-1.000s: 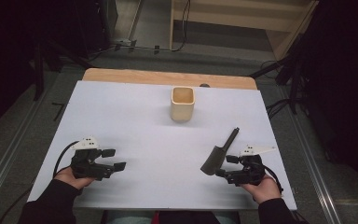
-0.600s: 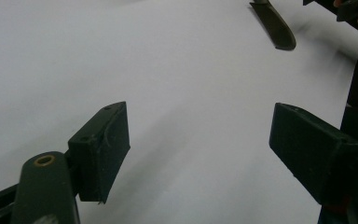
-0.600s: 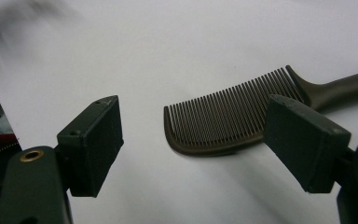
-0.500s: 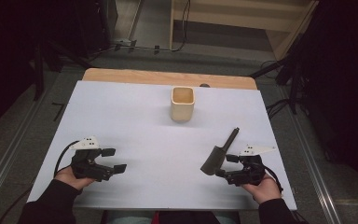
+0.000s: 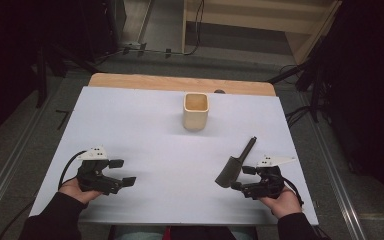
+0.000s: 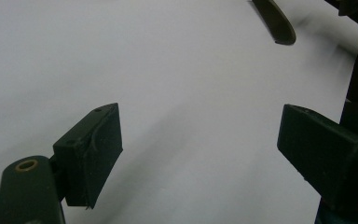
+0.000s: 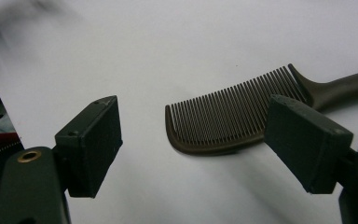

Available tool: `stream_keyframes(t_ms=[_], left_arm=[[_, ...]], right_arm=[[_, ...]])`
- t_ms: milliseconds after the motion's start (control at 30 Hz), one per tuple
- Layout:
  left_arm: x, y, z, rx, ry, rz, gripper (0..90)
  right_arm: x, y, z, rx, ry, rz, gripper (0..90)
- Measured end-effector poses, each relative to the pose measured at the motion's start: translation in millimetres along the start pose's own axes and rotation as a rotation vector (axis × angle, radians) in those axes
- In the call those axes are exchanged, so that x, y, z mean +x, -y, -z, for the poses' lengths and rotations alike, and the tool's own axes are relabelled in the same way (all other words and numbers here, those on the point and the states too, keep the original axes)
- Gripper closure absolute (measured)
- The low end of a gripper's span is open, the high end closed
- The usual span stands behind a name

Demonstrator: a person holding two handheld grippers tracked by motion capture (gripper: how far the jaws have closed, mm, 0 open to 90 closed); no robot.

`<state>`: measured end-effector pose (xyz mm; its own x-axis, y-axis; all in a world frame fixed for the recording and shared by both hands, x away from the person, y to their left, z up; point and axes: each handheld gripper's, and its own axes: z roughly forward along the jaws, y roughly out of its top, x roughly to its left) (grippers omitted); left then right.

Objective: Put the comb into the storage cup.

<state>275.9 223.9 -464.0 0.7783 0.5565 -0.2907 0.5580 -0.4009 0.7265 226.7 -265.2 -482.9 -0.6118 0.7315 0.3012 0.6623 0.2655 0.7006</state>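
Both grippers, left [image 5: 121, 173] and right [image 5: 242, 177], unmoved since a second ago, jaws apart and empty, comb [image 5: 236, 163] lying flat on table [image 5: 145, 120] just beside right one, cup [image 5: 195, 111] well apart: probably nothing begun yet.

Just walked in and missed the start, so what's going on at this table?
A person sits at a white table with a gripper in each hand. Both rest near the table's front edge, jaws open and holding nothing. The right gripper sits just beside a dark comb lying flat, with its toothed end between the jaws' line of sight. The left gripper has only bare table ahead. A tan cup stands upright toward the back.
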Motion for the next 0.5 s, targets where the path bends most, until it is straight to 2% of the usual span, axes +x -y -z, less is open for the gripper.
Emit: stream_keyframes(t_ms=[300, 500], left_arm=[[0.9, -0.2, 1.1, -0.005, -0.011, 0.016, 16.2], [0.8, -0.5, 0.7, -0.001, -0.011, 0.014, 16.3]], right_arm=[[-5.2, -3.0, 5.1, -0.019, 0.016, -0.013, 18.0], [-14.0, -8.8, 9.2, -0.036, 0.048, -0.028, 18.6]])
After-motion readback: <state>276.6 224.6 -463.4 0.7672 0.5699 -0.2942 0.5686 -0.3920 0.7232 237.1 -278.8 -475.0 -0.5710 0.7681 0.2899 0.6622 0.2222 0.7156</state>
